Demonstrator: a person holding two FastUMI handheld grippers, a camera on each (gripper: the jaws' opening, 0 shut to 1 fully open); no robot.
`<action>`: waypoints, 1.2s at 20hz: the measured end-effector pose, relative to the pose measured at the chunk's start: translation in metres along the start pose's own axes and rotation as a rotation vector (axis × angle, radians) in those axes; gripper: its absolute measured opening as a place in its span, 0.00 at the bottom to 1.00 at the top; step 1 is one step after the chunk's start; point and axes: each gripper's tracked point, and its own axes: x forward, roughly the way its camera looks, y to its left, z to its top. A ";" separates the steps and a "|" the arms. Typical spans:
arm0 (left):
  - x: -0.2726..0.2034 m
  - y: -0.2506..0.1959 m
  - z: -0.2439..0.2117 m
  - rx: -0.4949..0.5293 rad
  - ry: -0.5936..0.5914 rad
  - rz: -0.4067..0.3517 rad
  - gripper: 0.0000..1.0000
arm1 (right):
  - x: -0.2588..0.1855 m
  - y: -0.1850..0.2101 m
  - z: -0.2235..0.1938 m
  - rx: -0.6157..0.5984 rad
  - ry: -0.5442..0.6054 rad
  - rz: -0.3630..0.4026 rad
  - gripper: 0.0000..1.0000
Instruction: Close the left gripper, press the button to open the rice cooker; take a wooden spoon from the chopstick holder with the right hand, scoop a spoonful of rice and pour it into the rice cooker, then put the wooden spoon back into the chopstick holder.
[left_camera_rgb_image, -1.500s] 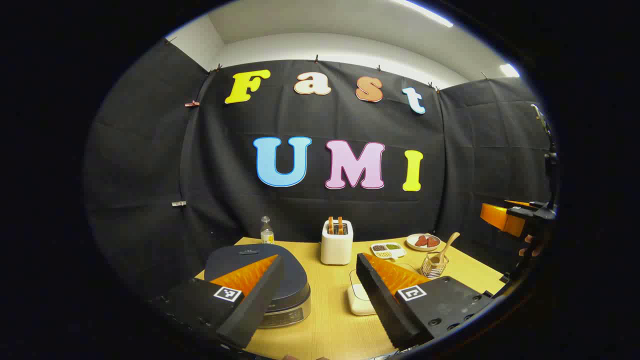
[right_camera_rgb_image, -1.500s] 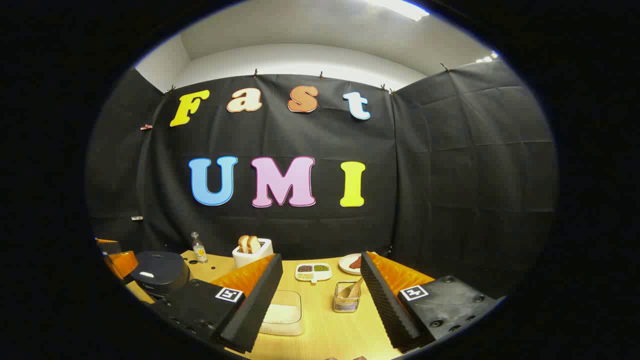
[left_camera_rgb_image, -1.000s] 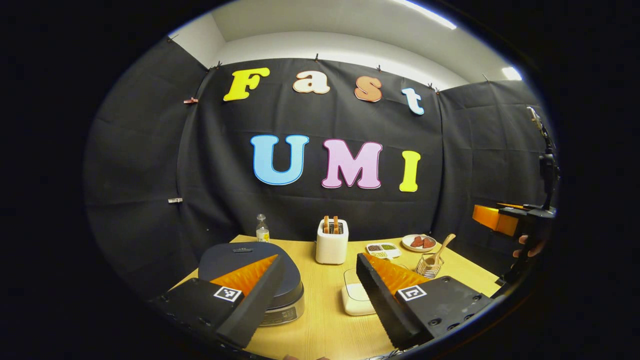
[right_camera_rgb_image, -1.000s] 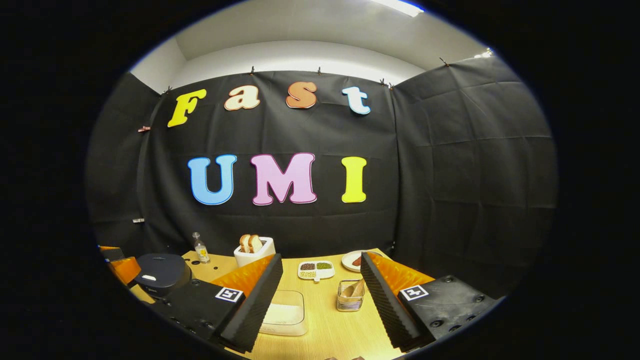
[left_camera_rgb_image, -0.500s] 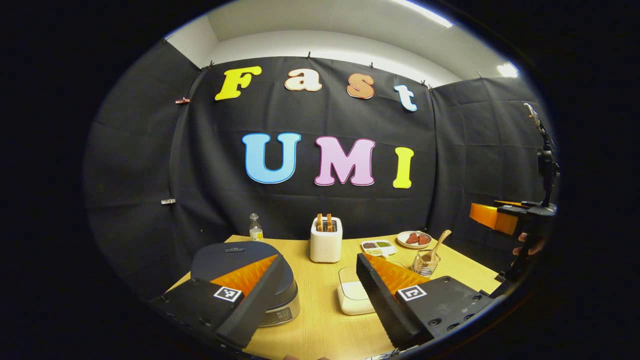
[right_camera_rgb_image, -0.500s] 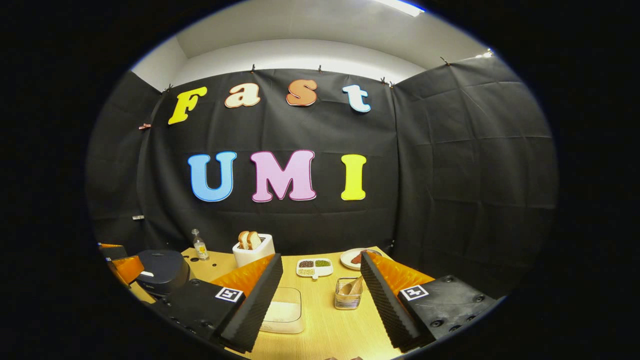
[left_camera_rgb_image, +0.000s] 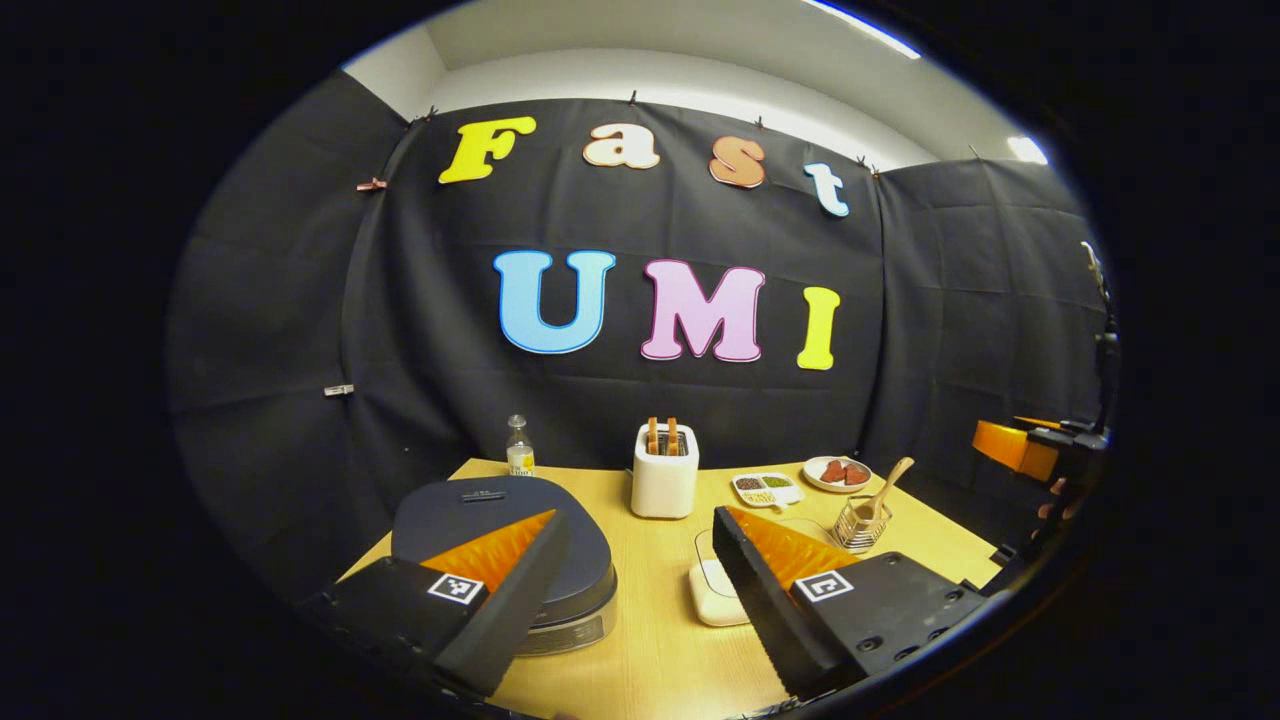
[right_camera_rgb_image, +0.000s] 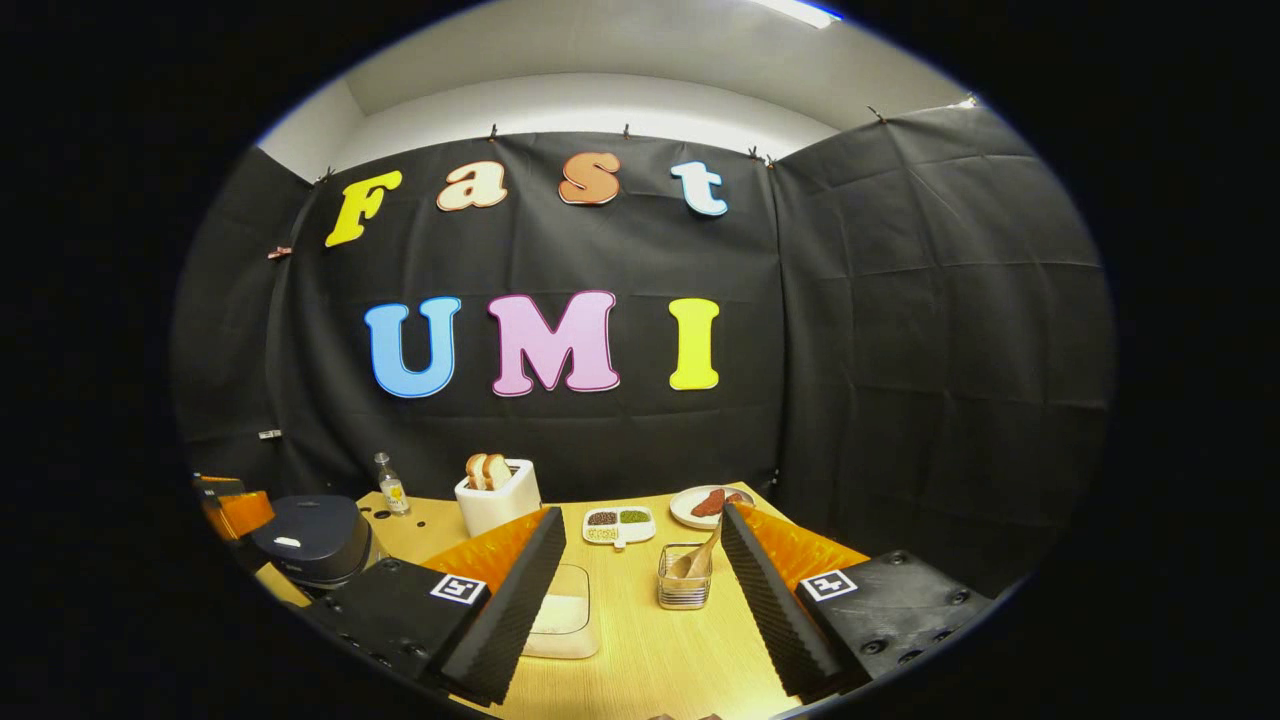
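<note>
The dark rice cooker (left_camera_rgb_image: 480, 515) stands shut at the table's left; its front is partly behind my left finger. My left gripper (left_camera_rgb_image: 640, 585) hovers open above the near table edge, holding nothing. A white rice box (left_camera_rgb_image: 712, 590) with a clear lid lies between its fingers, farther off. The wire chopstick holder (left_camera_rgb_image: 858, 525) holds the wooden spoon (left_camera_rgb_image: 888, 482), handle leaning right. My right gripper (right_camera_rgb_image: 640, 600) is open and holds nothing; the chopstick holder (right_camera_rgb_image: 684, 585) with the spoon (right_camera_rgb_image: 702, 558) sits between its fingers, and the rice box (right_camera_rgb_image: 565, 615) lies to the left. The cooker (right_camera_rgb_image: 305, 540) is at far left.
A white toaster (left_camera_rgb_image: 664, 480) with bread, a small bottle (left_camera_rgb_image: 518, 455), a divided dish (left_camera_rgb_image: 766, 488) and a plate (left_camera_rgb_image: 838, 472) line the table's back. The other gripper's orange body (left_camera_rgb_image: 1012, 447) and a hand (left_camera_rgb_image: 1055, 497) hang off the table's right edge.
Both views have drifted slightly, so the table things sit a little higher in the right gripper view. Both grippers stay open, and nothing on the table has moved.
</note>
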 end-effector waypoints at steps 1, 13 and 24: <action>0.002 0.001 0.004 -0.006 0.002 -0.008 0.97 | -0.001 -0.002 -0.001 -0.001 0.003 -0.007 0.98; 0.033 0.045 -0.009 0.006 0.126 -0.071 0.35 | -0.030 -0.043 -0.021 0.001 0.054 -0.122 0.98; 0.057 0.087 -0.048 -0.053 0.244 -0.020 0.07 | -0.038 -0.043 -0.024 -0.004 0.074 -0.126 0.98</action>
